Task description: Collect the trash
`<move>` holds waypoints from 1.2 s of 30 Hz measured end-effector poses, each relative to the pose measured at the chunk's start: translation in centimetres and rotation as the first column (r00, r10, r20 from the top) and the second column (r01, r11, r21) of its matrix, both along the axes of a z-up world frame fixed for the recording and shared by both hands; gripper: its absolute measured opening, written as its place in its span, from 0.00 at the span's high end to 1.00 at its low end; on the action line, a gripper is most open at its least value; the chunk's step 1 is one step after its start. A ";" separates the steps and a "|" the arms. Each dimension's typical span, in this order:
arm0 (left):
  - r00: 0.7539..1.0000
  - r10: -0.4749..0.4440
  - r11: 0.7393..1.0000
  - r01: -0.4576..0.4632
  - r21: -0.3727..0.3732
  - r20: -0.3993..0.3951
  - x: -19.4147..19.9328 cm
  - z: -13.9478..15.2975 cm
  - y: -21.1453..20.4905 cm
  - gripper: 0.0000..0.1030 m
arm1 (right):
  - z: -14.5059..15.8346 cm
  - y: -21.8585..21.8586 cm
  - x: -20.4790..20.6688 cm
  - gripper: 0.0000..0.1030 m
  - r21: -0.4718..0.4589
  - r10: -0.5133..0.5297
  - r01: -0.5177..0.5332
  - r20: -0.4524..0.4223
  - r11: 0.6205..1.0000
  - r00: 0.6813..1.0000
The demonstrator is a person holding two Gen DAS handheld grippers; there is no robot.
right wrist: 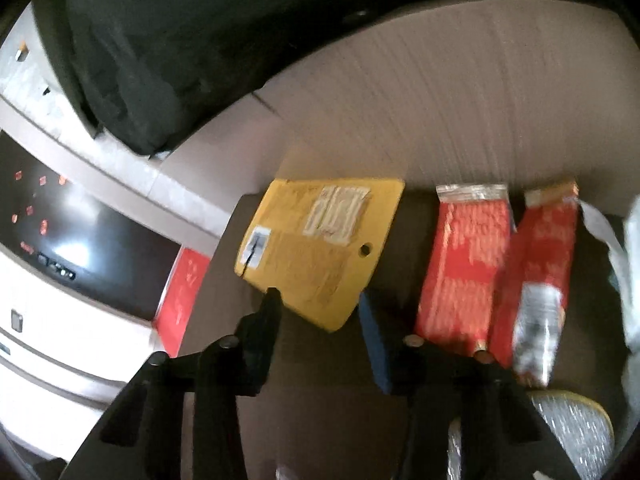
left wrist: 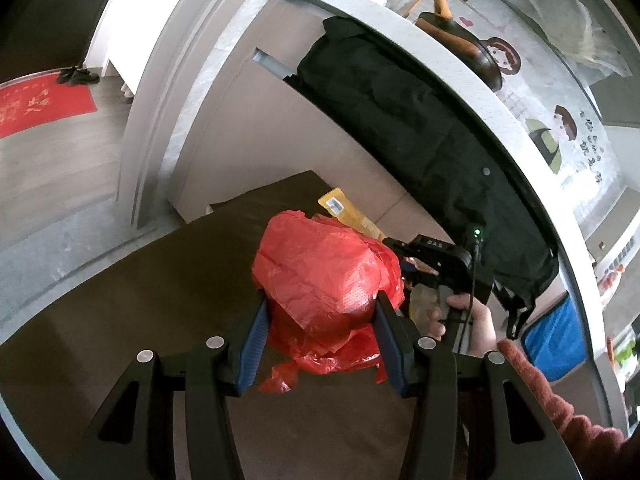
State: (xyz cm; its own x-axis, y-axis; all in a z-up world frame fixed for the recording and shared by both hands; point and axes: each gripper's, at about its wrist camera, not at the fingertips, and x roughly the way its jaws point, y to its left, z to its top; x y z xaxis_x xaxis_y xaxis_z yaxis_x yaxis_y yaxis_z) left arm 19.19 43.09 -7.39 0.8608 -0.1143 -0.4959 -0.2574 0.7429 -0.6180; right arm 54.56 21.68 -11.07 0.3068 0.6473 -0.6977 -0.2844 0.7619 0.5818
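Dark mat (right wrist: 320, 360) bears yellow packet (right wrist: 320, 248), long axis slanting upper-left.

On my far left lies a red doormat (left wrist: 44, 104) with dark shoes (left wrist: 77, 76) beside it. A black jacket (left wrist: 404, 120) hangs off the grey counter (left wrist: 400, 28), below a pan (left wrist: 460, 40).

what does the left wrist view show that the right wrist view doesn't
Only the left wrist view: the left tool clamped on a red plastic bag, the hand holding the right tool, and a red doormat.
Only the right wrist view: the right tool with open fingers holding nothing, and two red packets lying side by side.
Both: the yellow mailer, the black garment and the dark tabletop.
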 end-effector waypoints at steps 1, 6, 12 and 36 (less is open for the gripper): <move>1.000 0.001 1.000 -0.001 -0.001 -0.004 0.1 -0.1 0.0 0.51 | -0.3 0.3 0.2 0.82 -0.003 0.003 -0.003 -0.005 1.000 1.000; 1.000 -0.003 1.000 0.002 -0.002 -0.007 0.3 -0.2 -0.3 0.51 | -0.1 1.0 -0.2 0.94 -0.020 0.050 -0.050 0.013 0.999 0.999; 1.000 -0.013 1.000 0.013 -0.014 0.016 -0.4 0.5 -0.7 0.51 | 2.1 -0.8 -1.6 0.96 -0.001 0.077 -0.077 0.049 0.997 0.996; 1.000 -0.021 0.999 0.021 0.037 0.010 0.9 0.3 0.0 0.51 | 1.4 11.4 -2.7 0.40 -0.665 0.694 -0.381 0.294 0.642 0.657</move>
State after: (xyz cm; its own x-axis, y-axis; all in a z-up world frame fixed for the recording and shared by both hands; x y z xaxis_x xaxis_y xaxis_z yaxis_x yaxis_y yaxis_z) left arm 20.04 43.09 -7.13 0.8637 -0.1141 -0.4908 -0.2348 0.7707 -0.5924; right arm 51.89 33.07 -9.66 0.4085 0.4018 -0.8195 -0.8558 0.4808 -0.1909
